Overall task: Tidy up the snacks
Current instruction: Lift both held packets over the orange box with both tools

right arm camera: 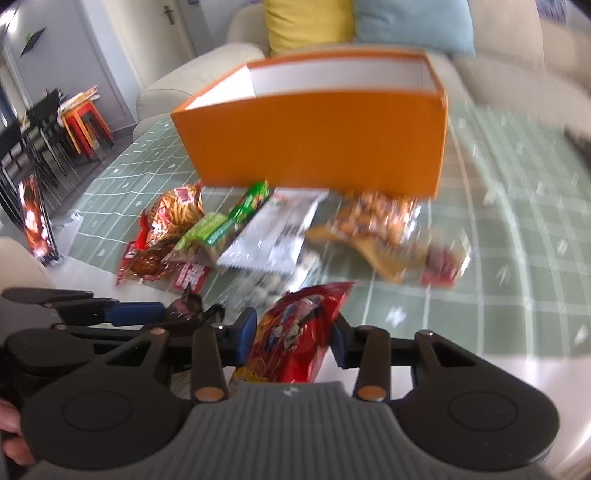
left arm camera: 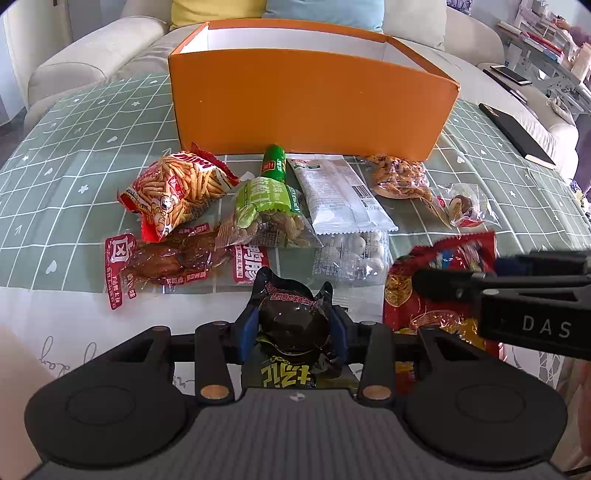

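Left gripper: I have it closed on a black snack packet.
Right gripper: I have it clamped around a red snack bag.
Orange box: straight ahead of both grippers, beyond the loose snacks; contents hidden from me.
Worktop: remaining packets lie before the box.

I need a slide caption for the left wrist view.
Left gripper clamps a dark foil snack pouch before the orange cardboard box and scattered snacks.

Behind my surface I see a beige sofa with a yellow cushion beside a blue one; a black notebook lies off right, stools stand far left.
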